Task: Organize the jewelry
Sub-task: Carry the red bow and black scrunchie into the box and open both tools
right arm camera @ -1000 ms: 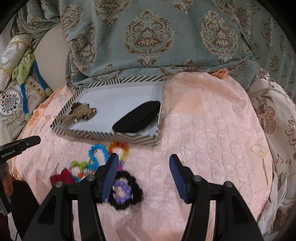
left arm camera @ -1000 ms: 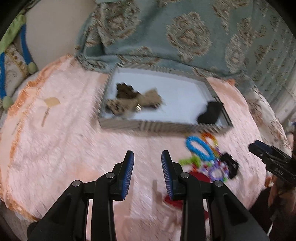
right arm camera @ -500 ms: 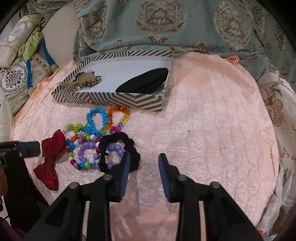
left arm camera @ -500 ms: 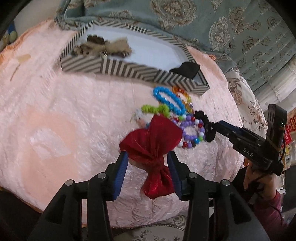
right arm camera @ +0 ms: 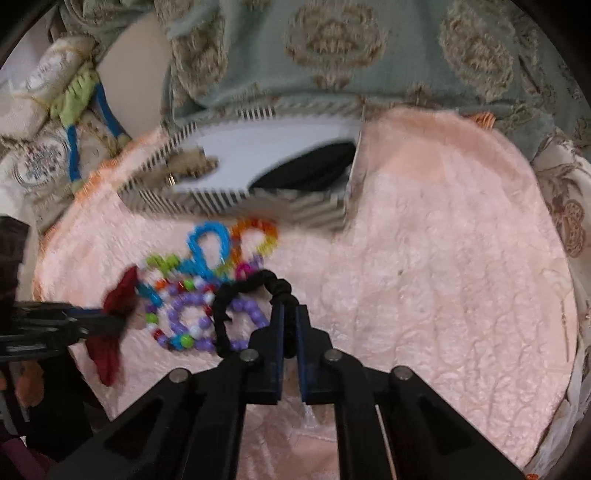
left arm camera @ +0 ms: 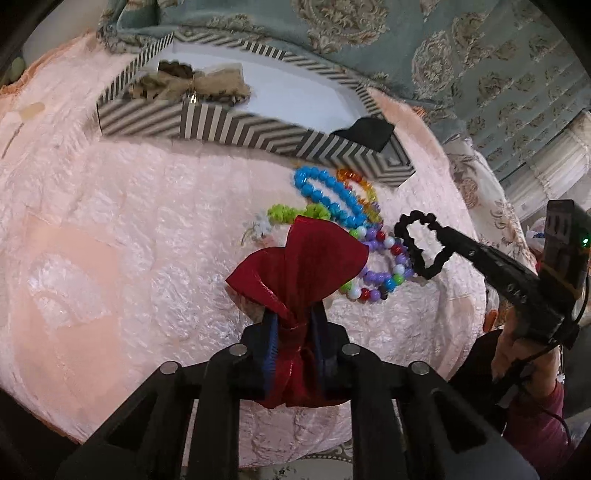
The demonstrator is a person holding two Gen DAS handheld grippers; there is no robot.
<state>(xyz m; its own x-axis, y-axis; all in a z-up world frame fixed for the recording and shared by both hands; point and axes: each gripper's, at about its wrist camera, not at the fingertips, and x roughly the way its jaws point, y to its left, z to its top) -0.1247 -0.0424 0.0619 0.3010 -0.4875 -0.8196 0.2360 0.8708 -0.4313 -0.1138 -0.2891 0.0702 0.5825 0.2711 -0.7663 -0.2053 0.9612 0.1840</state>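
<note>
On the pink cloth (left arm camera: 110, 229) that covers the worktop, just in front of the striped box (left arm camera: 236, 129), lies a tangle of bead bracelets: a blue bead loop (left arm camera: 328, 195) and an orange-yellow one (left arm camera: 364, 188) nearest the box's front wall, a green beaded piece (left arm camera: 291, 213) beside them, and a purple and multicoloured strand (left arm camera: 384, 273) farther from the box. The left gripper (left arm camera: 293, 325) has its fingers clamped on the knot of the red bow (left arm camera: 303, 262), whose upper wing spreads toward the box and hides part of the bead pile. The right gripper (right arm camera: 290, 325) has its fingers pressed together on the black scrunchie (right arm camera: 236, 295), which stands up as an open ring over the purple beads; in the left wrist view the same scrunchie (left arm camera: 421, 243) hangs off the tips of the right gripper's fingers, beside the beads on the side away from the bow. Inside the box, a brown patterned bow (left arm camera: 188, 86) rests against the left end of the white floor, and a black fabric piece (left arm camera: 364, 133) sits at the right end, against the front wall. Behind the box hangs a teal patterned fabric (left arm camera: 369, 33). The right wrist view is blurred.
</note>
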